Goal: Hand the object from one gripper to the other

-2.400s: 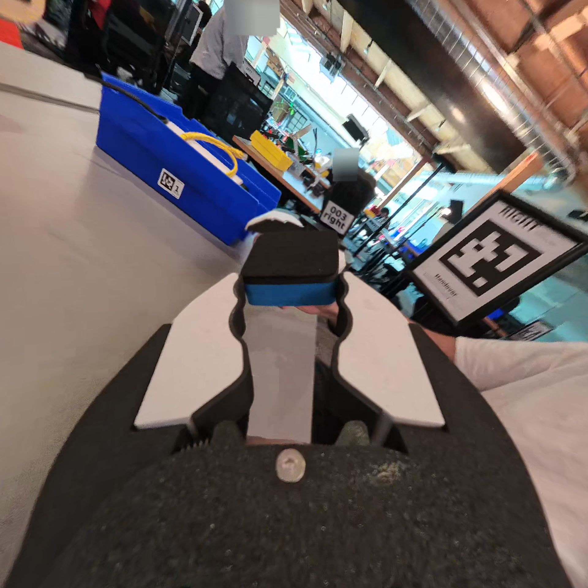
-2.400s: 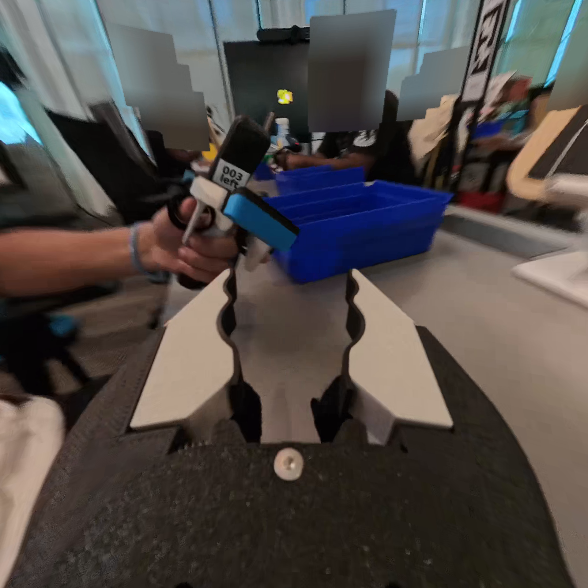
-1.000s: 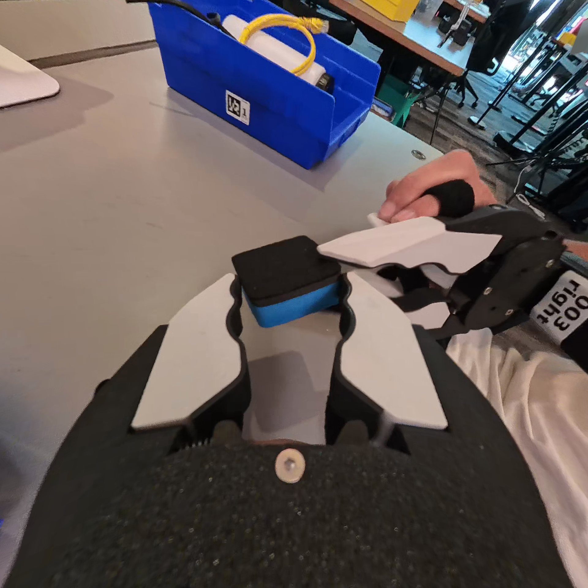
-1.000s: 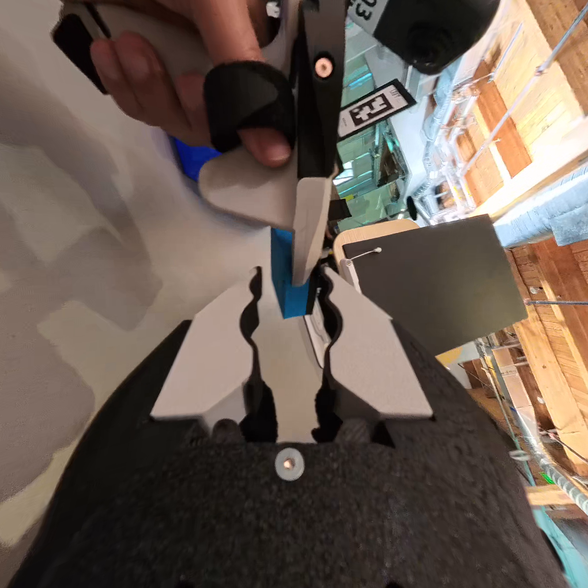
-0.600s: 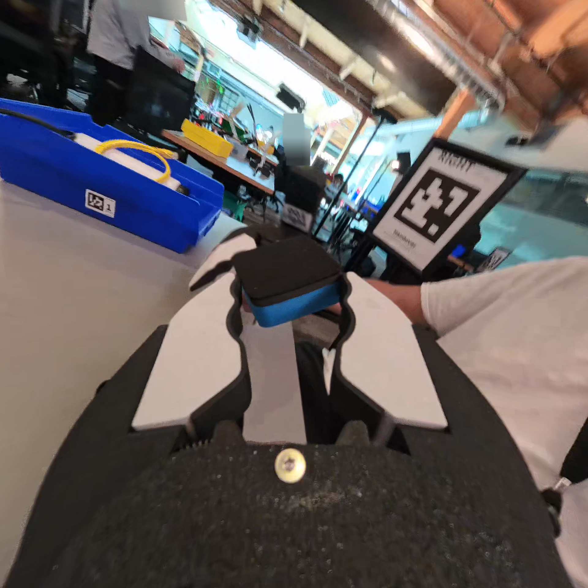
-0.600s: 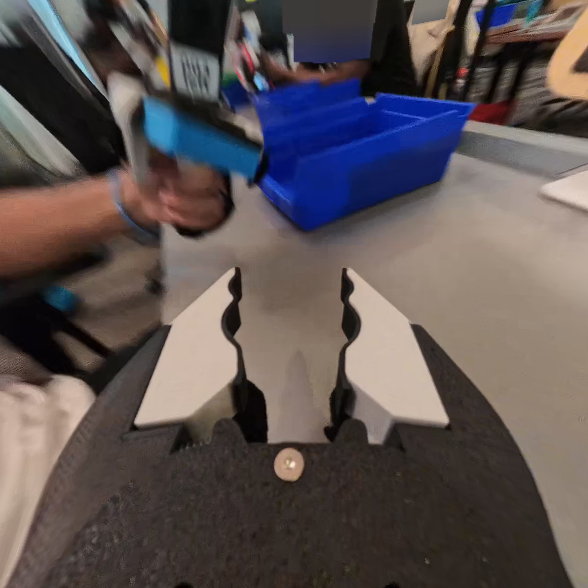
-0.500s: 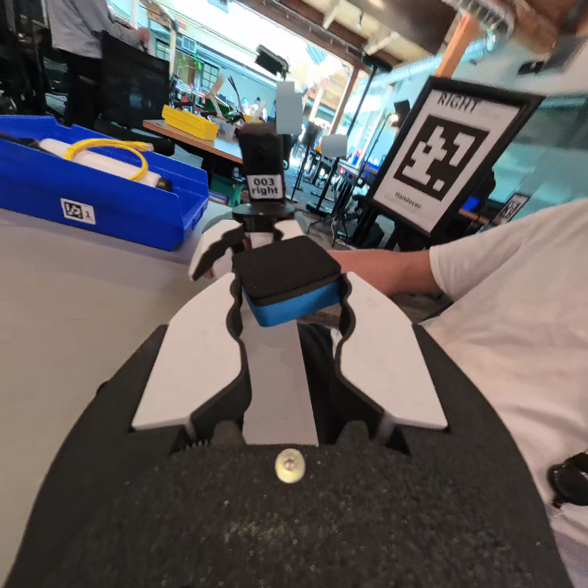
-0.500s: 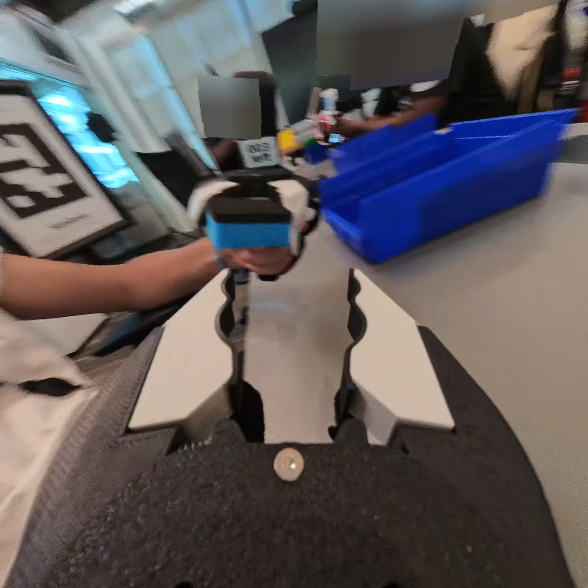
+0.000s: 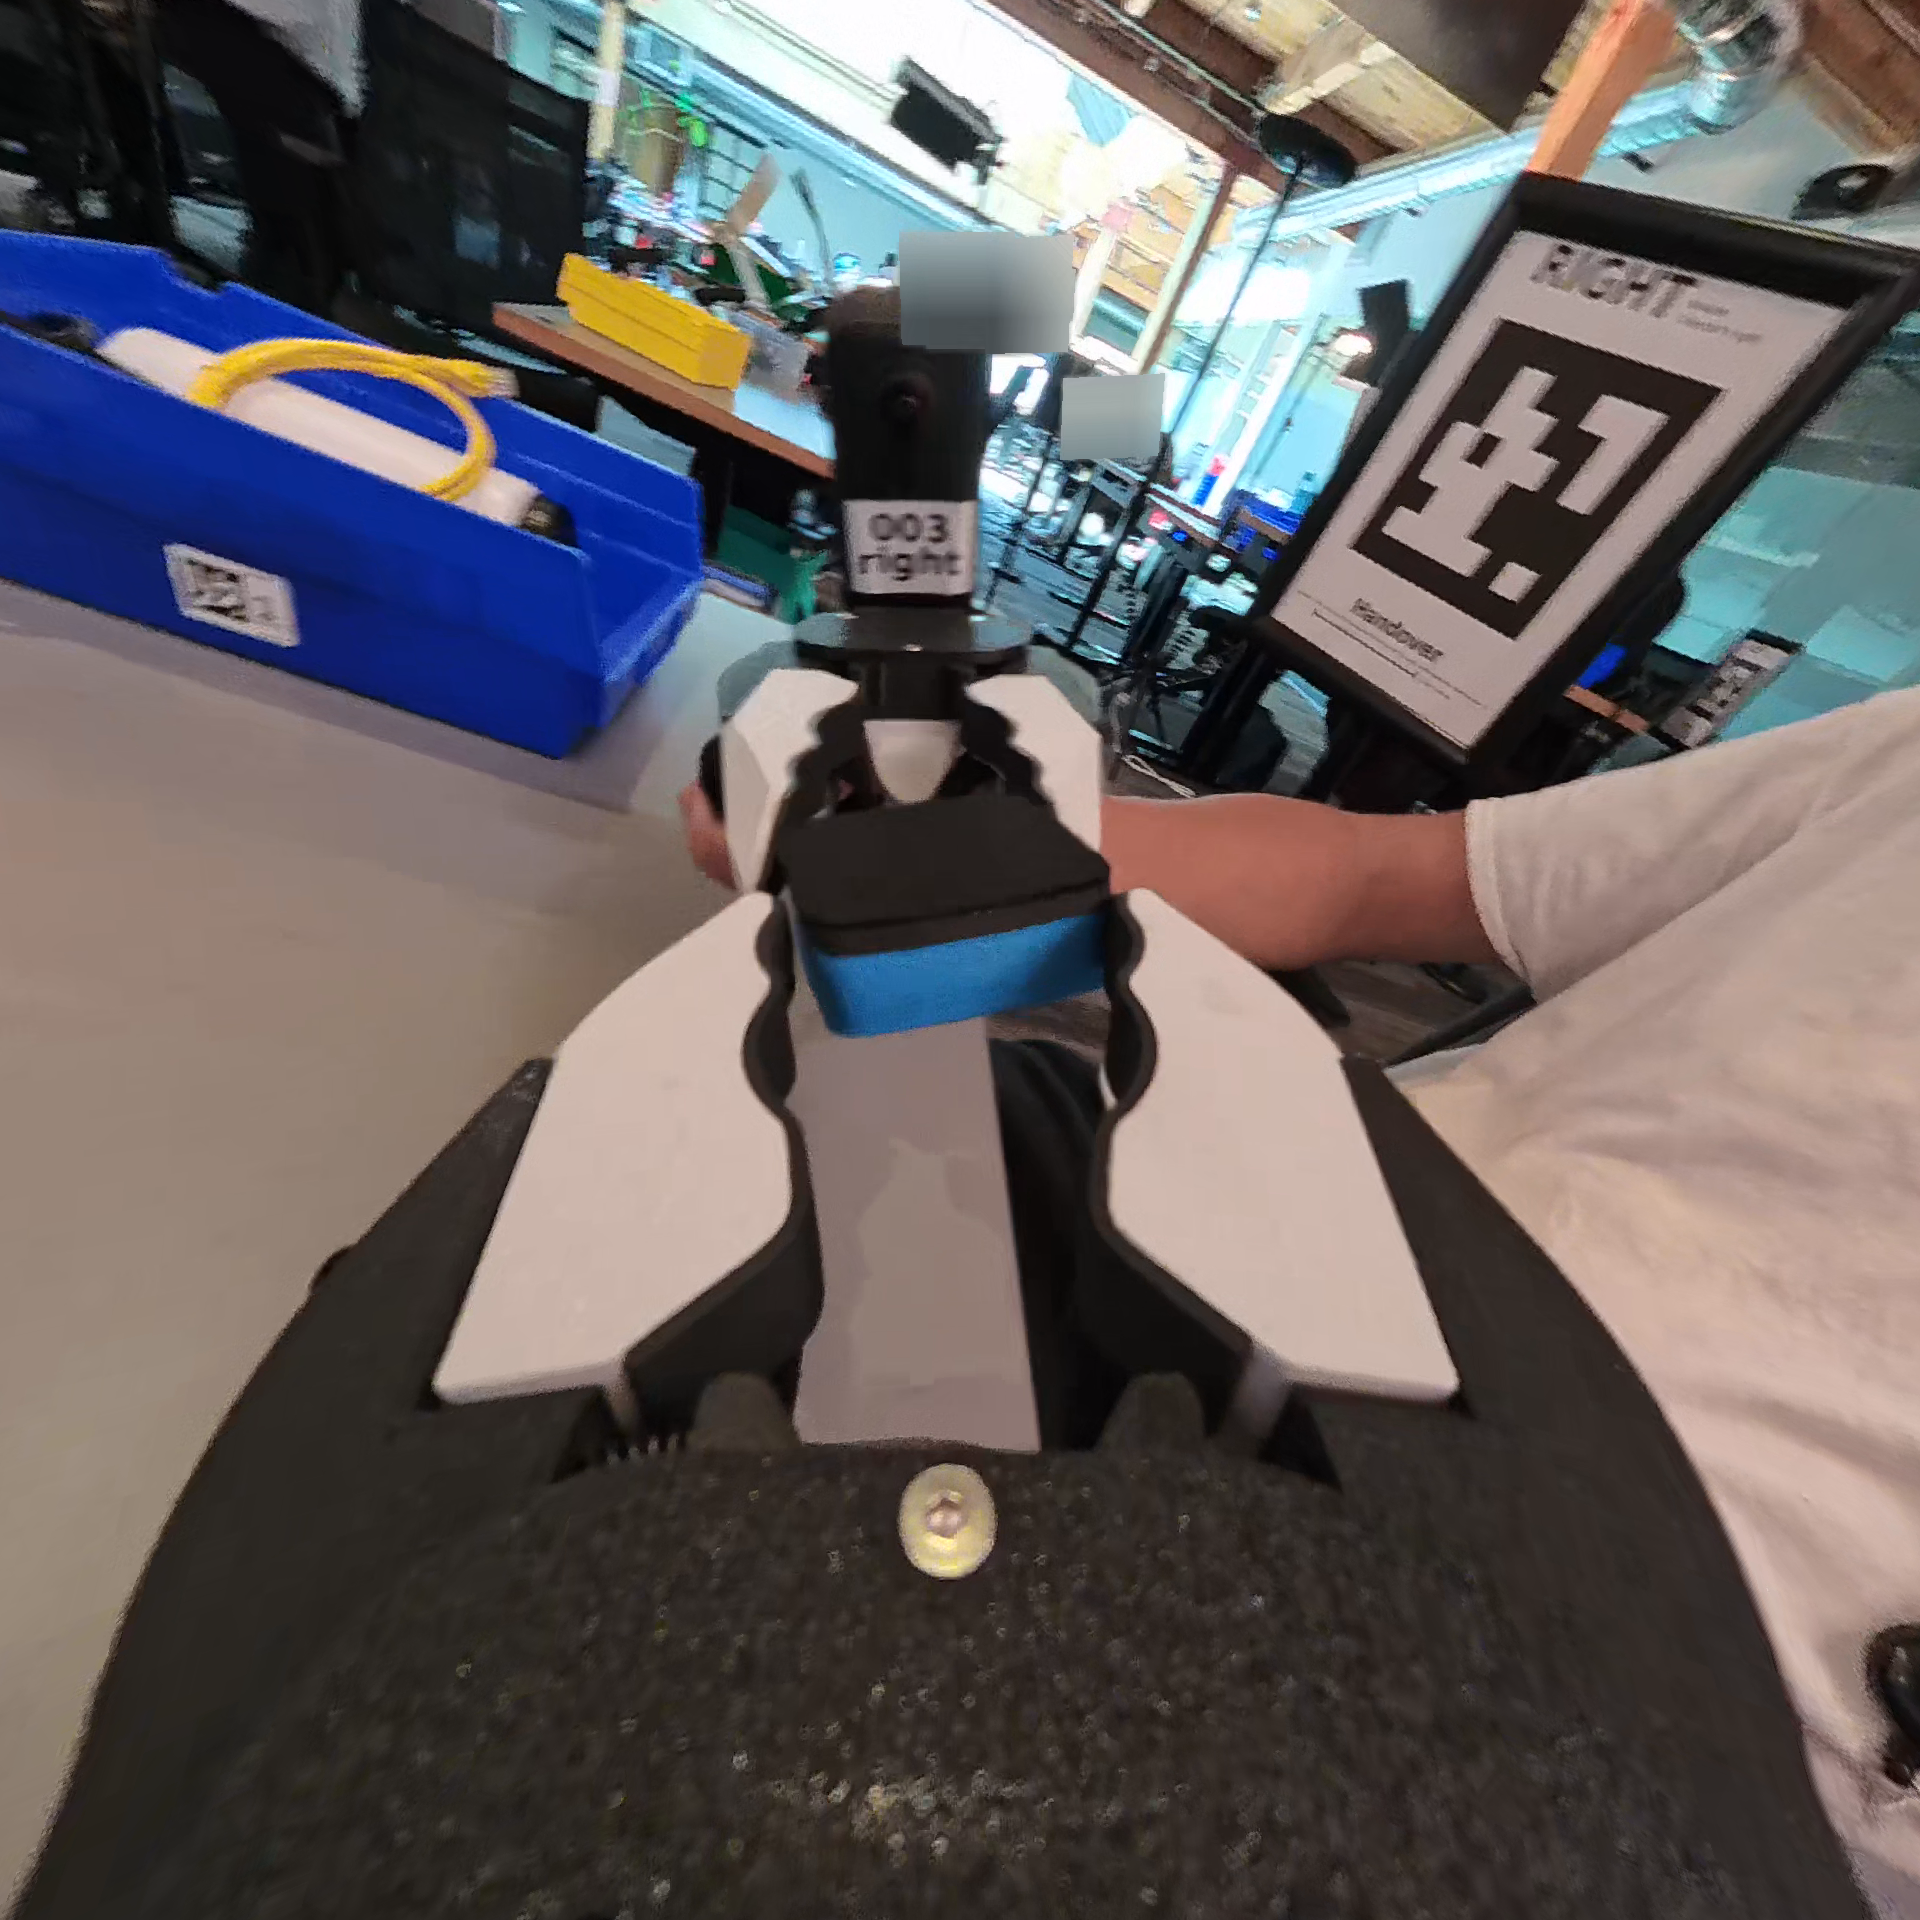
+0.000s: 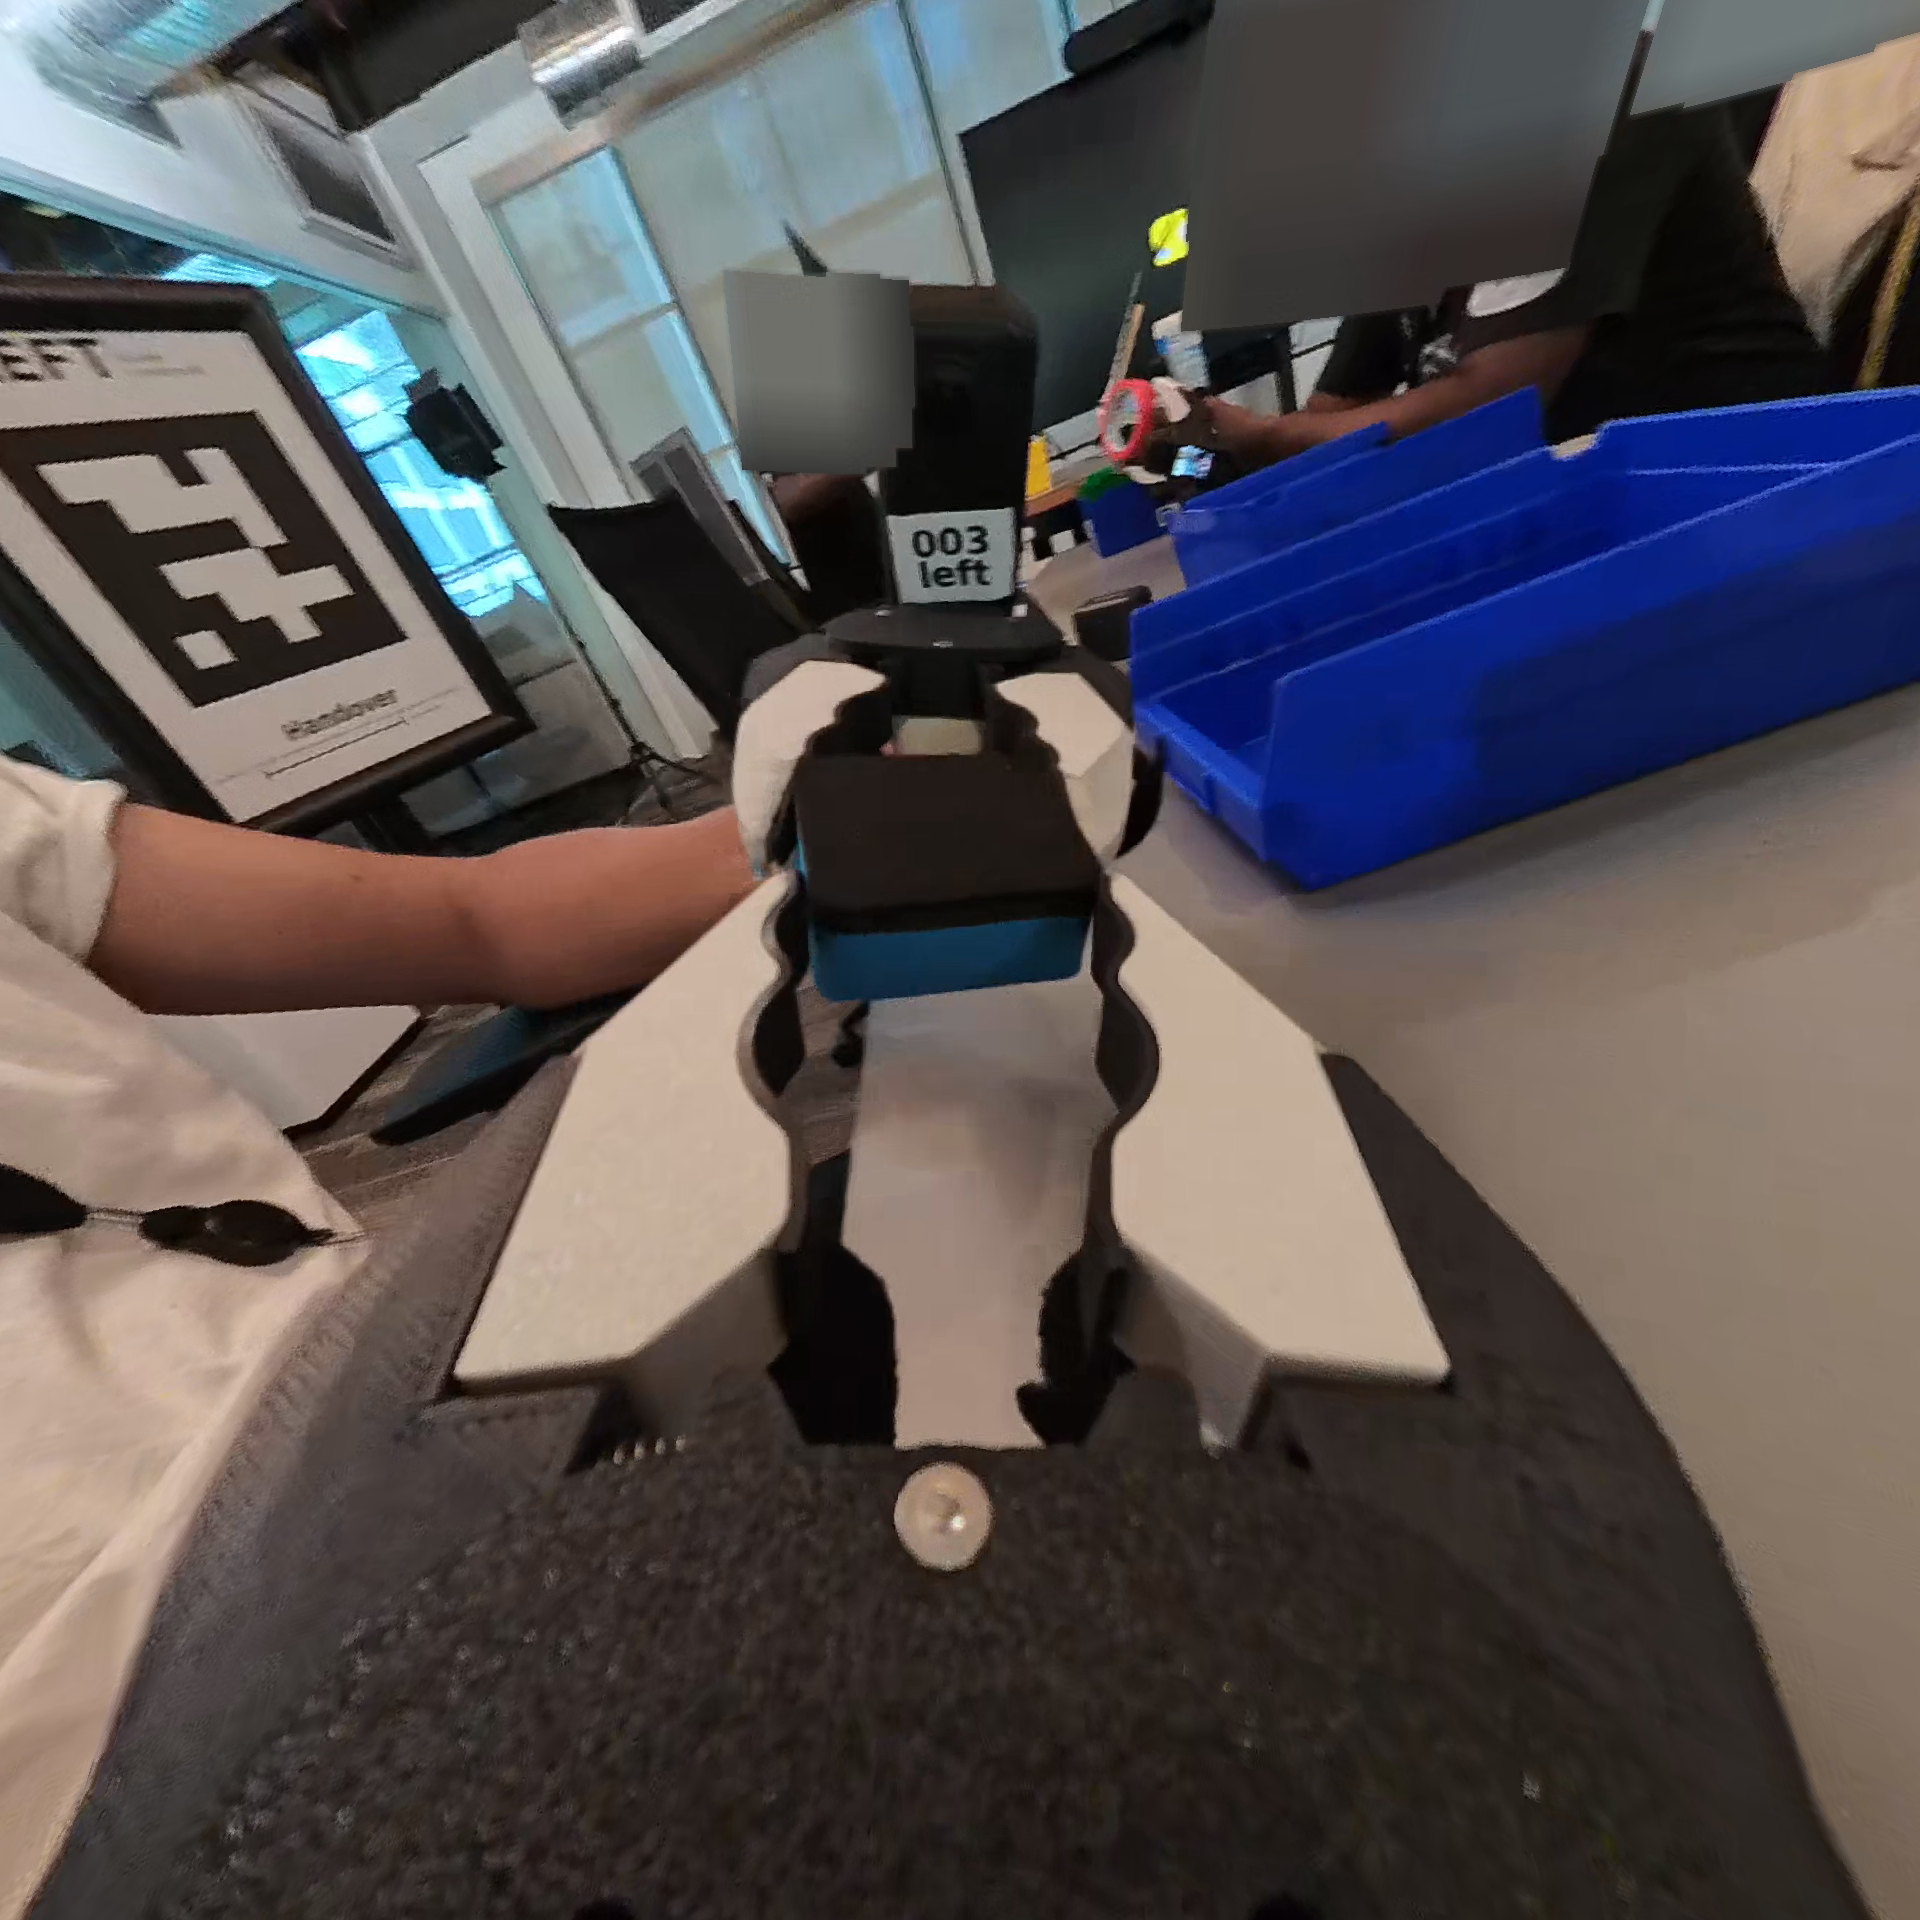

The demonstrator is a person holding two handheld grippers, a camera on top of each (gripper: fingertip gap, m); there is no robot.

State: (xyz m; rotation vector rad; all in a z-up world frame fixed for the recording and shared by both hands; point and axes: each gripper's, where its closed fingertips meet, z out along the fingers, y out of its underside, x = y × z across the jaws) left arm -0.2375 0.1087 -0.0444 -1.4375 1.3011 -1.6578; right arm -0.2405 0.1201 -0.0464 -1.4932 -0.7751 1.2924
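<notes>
The left claw (image 9: 945, 956) is closed on a blue-and-black foam block (image 9: 940, 935), most likely a board eraser, pinching its sides at the fingertips with the black felt face up and the blue body below. In the left wrist view the right claw (image 9: 914, 790) faces it at 12 o'clock, just behind the block; in its own view the right claw (image 10: 940, 935) has its fingers spread about as wide as the block (image 10: 940, 883), tips level with the blue sides, but whether they press it I cannot tell. The block looks light, soft and squashy, not slippery; the free blue end is probably the best place to grip. A blue bin (image 9: 343, 582) holding a yellow cable (image 9: 353, 384) sits at 10 o'clock on the grey surface (image 9: 260, 935), clear of the handover, and a framed marker board (image 9: 1558, 468) stands at 2 o'clock.
</notes>
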